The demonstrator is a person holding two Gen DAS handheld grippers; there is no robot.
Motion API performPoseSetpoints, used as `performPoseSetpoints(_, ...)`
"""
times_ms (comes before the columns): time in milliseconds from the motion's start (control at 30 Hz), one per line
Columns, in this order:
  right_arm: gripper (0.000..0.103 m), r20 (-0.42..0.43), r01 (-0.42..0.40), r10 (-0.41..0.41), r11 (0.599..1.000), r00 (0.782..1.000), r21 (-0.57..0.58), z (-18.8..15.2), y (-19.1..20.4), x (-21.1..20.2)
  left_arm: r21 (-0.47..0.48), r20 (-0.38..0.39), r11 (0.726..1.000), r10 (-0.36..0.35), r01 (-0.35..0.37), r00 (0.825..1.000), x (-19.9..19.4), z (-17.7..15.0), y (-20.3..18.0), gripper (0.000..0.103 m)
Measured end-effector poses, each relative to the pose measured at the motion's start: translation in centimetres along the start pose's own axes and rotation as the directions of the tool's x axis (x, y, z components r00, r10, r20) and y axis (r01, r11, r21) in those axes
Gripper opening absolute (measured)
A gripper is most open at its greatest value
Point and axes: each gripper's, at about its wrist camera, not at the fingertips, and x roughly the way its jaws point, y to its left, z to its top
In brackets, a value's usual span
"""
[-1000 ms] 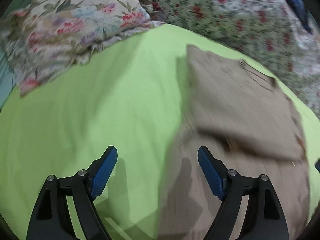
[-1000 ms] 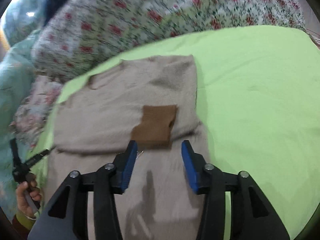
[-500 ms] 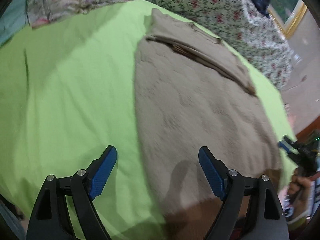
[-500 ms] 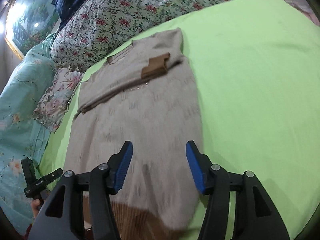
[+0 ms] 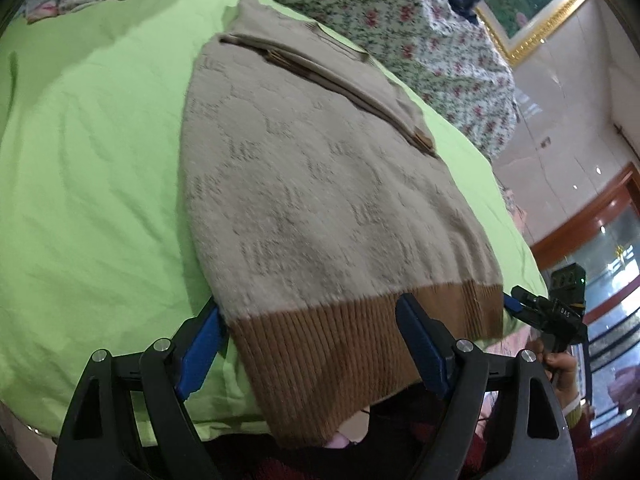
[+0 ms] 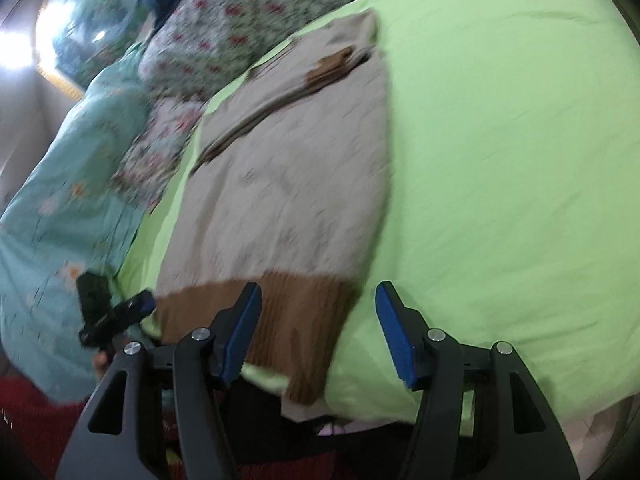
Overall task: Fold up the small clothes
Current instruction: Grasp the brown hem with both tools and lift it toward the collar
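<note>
The beige knit sweater [image 5: 320, 184] lies flat on the green bed sheet [image 5: 92, 168], long axis running away from both grippers, its brown ribbed hem [image 5: 352, 344] nearest. The left gripper [image 5: 316, 344] gapes wide, straddling the hem's left corner. The right gripper [image 6: 320, 332] is opening over the hem's right corner, probably not touching; nothing is gripped.

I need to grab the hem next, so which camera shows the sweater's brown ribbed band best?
The left wrist view: the brown ribbed band is sharp, its ribs distinct, spanning the bed's edge. The right wrist view shows the band blurred and partly hidden.
</note>
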Motion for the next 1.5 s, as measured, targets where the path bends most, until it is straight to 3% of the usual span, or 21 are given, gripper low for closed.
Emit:
performPoseSetpoints(167,0.061,-0.018,-0.031,0.031,0.999,0.999,-0.02,0.0,1.1,2.4,0.026,-0.019,1.0,-0.012,0.012,1.0,0.4,0.2,-0.3,0.083)
performPoseSetpoints(267,0.06,-0.028,-0.035,0.034,0.999,0.999,-0.025,0.5,1.7,3.4,0.037,-0.021,0.999,-0.016,0.017,1.0,0.6,0.2,-0.3,0.072)
performPoseSetpoints(300,0.054,-0.034,-0.025,0.024,0.999,0.999,-0.034,0.4,1.9,3.5,0.043,-0.024,0.999,-0.016,0.017,1.0,0.6,0.2,-0.2,0.062)
performPoseSetpoints(333,0.037,-0.035,-0.017,0.015,0.999,0.999,-0.046,0.4,2.1,3.6,0.05,-0.027,0.999,-0.015,0.016,1.0,0.6,0.2,-0.3,0.049)
performPoseSetpoints(367,0.026,-0.04,0.0,-0.002,0.999,0.999,-0.054,0.3,2.2,3.6,0.052,-0.039,0.998,-0.019,0.021,0.999,0.8,0.2,-0.2,0.041)
performPoseSetpoints(400,0.012,-0.047,0.015,-0.017,0.999,0.999,-0.051,0.1,2.1,3.5,0.051,-0.046,0.998,-0.021,0.023,0.999,0.9,0.2,0.0,0.024)
performPoseSetpoints(433,0.01,-0.051,0.017,-0.019,0.999,0.999,-0.038,0.1,1.6,3.3,0.051,-0.052,0.999,-0.015,0.018,0.999,1.1,0.2,0.1,0.01)
performPoseSetpoints(467,0.009,-0.043,0.017,-0.018,1.0,0.999,-0.022,-0.1,1.1,2.7,0.055,-0.056,0.998,-0.007,0.01,0.998,1.1,0.2,0.3,0.008)
performPoseSetpoints(667,0.008,0.038,-0.02,0.02,1.0,0.999,-0.005,-0.2,-0.5,-1.3,0.051,0.002,0.998,-0.041,0.041,0.999,-1.3,0.3,0.8,0.007)
performPoseSetpoints(800,0.012,-0.018,-0.05,0.05,0.999,0.999,0.001,-0.2,-0.5,0.3,-0.003,-0.081,0.999,-0.046,0.046,0.996,0.5,0.1,2.2,0.012)
performPoseSetpoints(900,0.013,-0.05,-0.043,0.043,0.999,0.998,0.01,-0.4,-0.5,1.6,-0.028,-0.069,0.997,-0.079,0.077,0.994,0.7,-0.1,2.4,0.014)
performPoseSetpoints(1000,0.01,-0.035,-0.043,0.042,0.999,0.998,-0.017,-0.7,-0.1,1.7,0.016,-0.023,0.998,-0.062,0.062,0.998,0.2,-0.3,1.8,0.007)
performPoseSetpoints(1200,0.008,0.071,-0.157,0.155,0.987,0.985,0.026,-0.7,-1.1,-1.4,0.021,0.102,0.997,-0.077,0.075,0.992,-3.5,0.7,1.1,0.006)
performPoseSetpoints(1367,0.008,0.158,-0.282,0.279,0.96,0.947,-0.005,1.4,0.6,-3.5,0.046,0.214,0.994,-0.103,0.095,0.971,-6.5,3.8,-0.5,0.005)
performPoseSetpoints(1500,0.008,0.216,-0.305,0.311,0.95,0.925,-0.064,4.6,2.9,-4.3,0.082,0.289,0.99,-0.133,0.114,0.948,-7.6,7.3,-2.1,0.006)
